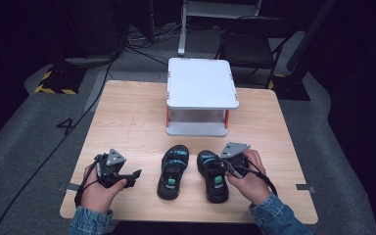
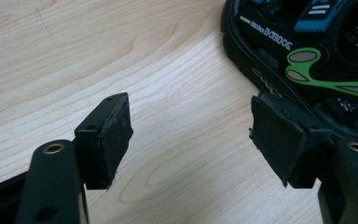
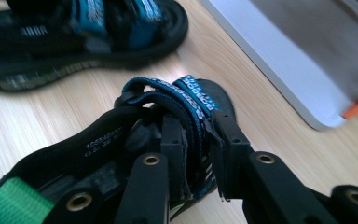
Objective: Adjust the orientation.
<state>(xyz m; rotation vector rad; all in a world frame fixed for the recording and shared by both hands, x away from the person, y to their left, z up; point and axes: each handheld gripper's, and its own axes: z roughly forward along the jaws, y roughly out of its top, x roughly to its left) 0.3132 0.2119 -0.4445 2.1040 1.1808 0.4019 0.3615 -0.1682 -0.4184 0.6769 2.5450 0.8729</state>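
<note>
Two small black sandals with blue straps and green heel marks lie side by side near the table's front. The left sandal [image 1: 173, 171] [image 2: 307, 56] [image 3: 84, 32] rests flat, to the right of my left gripper [image 1: 136, 175] [image 2: 191, 135], which hovers open over bare wood, its right pad [image 2: 275, 135] close to the sandal's heel edge. My right gripper [image 1: 223, 166] [image 3: 196, 154] is shut on the blue strap of the right sandal [image 1: 212, 175] [image 3: 121, 154], its jaws pinching the strap from both sides.
A white two-tier shelf [image 1: 201, 82] [image 3: 284, 60] with orange posts stands behind the sandals on the wooden table [image 1: 127, 122]. A dark folding chair [image 1: 254, 46] and cables lie on the floor beyond the table's far edge.
</note>
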